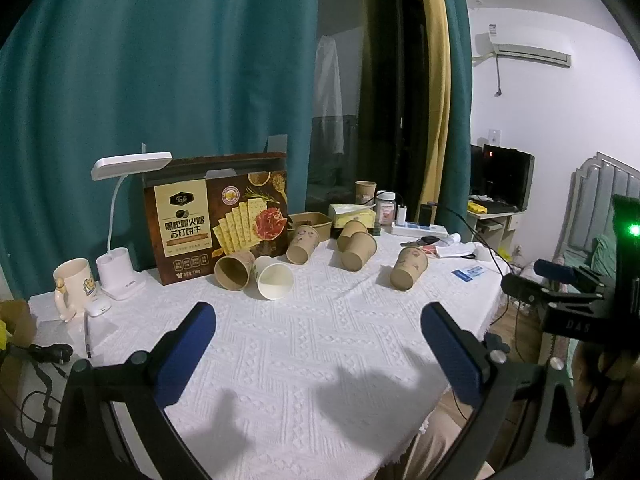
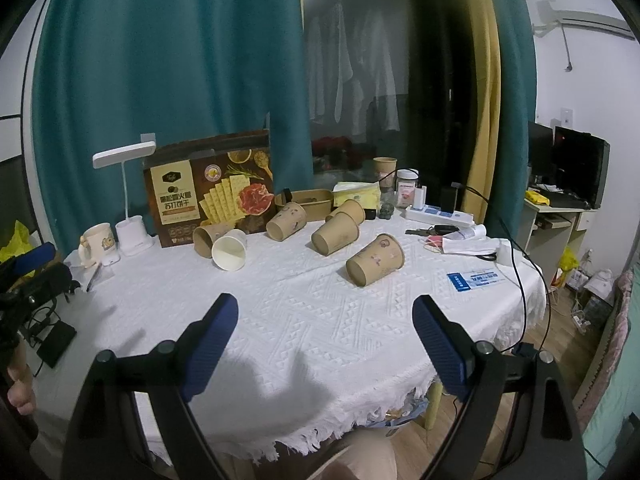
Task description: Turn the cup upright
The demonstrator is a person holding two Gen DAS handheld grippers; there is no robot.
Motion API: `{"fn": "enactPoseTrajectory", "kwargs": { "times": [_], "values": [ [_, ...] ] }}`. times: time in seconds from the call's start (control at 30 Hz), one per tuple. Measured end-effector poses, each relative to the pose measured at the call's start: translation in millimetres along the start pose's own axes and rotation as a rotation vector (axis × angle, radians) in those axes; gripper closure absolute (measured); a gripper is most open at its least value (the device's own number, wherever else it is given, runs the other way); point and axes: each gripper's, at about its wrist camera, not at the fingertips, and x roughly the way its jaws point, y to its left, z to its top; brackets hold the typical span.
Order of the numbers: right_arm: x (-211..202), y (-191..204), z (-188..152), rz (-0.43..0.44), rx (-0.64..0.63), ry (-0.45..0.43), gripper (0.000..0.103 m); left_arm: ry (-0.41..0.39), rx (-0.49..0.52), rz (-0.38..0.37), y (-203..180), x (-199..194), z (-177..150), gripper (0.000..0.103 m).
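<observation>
Only the left wrist view is showing the right gripper (image 1: 560, 276) from outside, at its right edge, jaw state impossible to tell there. Its own view is showing the right gripper (image 2: 326, 334) spread wide and holding nothing. The left gripper (image 1: 318, 340) is likewise gaping, empty, hovering over the white tablecloth (image 1: 304, 344). Paper cups are lying on their sides mid-table: a white cup (image 1: 274, 277), then brown cups (image 1: 408, 268) rightward. A cracker box (image 1: 218, 216) is standing behind them.

Toppled paper cups (image 1: 362, 251) on tablecloth (image 1: 304, 344)
</observation>
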Motion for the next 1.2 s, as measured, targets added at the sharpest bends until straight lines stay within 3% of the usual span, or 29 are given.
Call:
{"fn": "enactPoseTrajectory", "kwargs": {
  "times": [0.27, 0.47, 0.93, 1.2],
  "values": [
    [14, -7, -3, 0.015, 0.010, 0.022, 0.016, 0.025, 0.006, 0.009, -2, 7, 3, 0.001],
    [48, -36, -8, 0.001, 0.043, 0.072, 0.016, 0.121, 0.051, -0.032, -17, 48, 7, 0.001],
    [154, -127, -13, -0.078, 0.104, 0.206, 0.016, 0.431, 0.240, -0.241, -95, 240, 10, 0.001],
    [193, -170, -18, -0.126, 0.167, 0.250, 0.016, 0.465, 0.394, -0.316, -151, 336, 21, 0.001]
  ]
}}
